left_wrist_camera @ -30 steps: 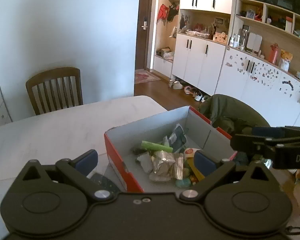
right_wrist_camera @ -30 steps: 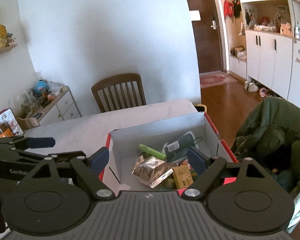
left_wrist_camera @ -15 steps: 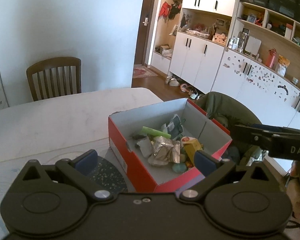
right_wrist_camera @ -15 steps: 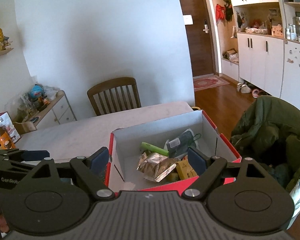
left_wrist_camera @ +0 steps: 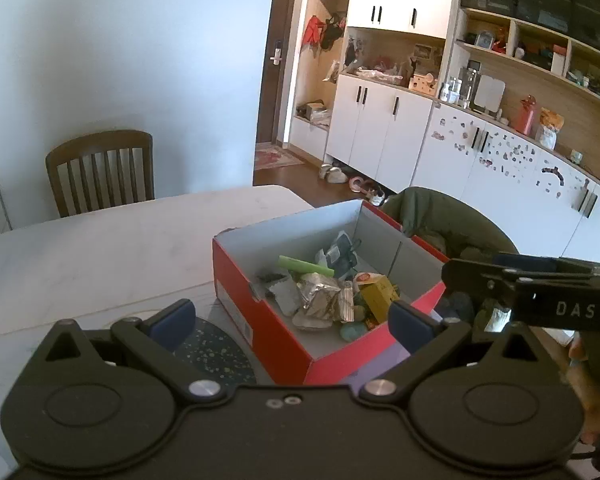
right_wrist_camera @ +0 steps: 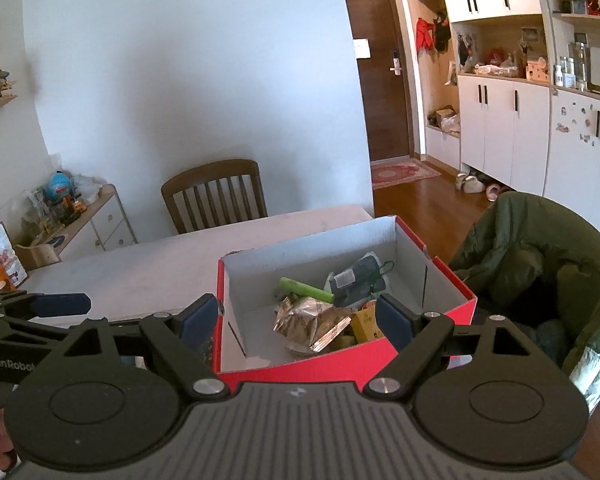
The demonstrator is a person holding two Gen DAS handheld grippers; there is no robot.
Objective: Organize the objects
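On the worktop [left_wrist_camera: 100, 248], near its right edge, sits a red box [left_wrist_camera: 260, 320] with white inner walls, lid off, top open. Contents lie loose in a heap toward the near end of the box floor; the far end of the floor is bare.

Contents, left wrist view:
- green tube [left_wrist_camera: 306, 266], lying flat on top of the heap, far side
- dark pouch [left_wrist_camera: 342, 254] with a label, leaning toward the far wall, just behind the tube
- crumpled silver foil bag [left_wrist_camera: 320, 296], middle of the heap
- yellow carton [left_wrist_camera: 378, 294], right of the foil bag, touching it
- teal rounded item [left_wrist_camera: 350, 332], at the near wall; kind unclear
- grey-white scrap [left_wrist_camera: 284, 298], left of the foil bag

Right wrist view shows the same box [right_wrist_camera: 432, 264], with tube [right_wrist_camera: 306, 288], pouch [right_wrist_camera: 356, 280], foil bag [right_wrist_camera: 310, 322] and carton [right_wrist_camera: 366, 322].

A dark speckled mat [left_wrist_camera: 216, 356] lies on the worktop just left of the box. A green coat [right_wrist_camera: 540, 256] is draped over a seat right of the box. A wooden chair [left_wrist_camera: 100, 172] stands at the far side of the worktop.

Left tool [left_wrist_camera: 292, 318]: fingers apart, nothing between them, held above the near left corner of the box. Right tool [right_wrist_camera: 296, 318]: fingers apart, empty, held over the near wall of the box.
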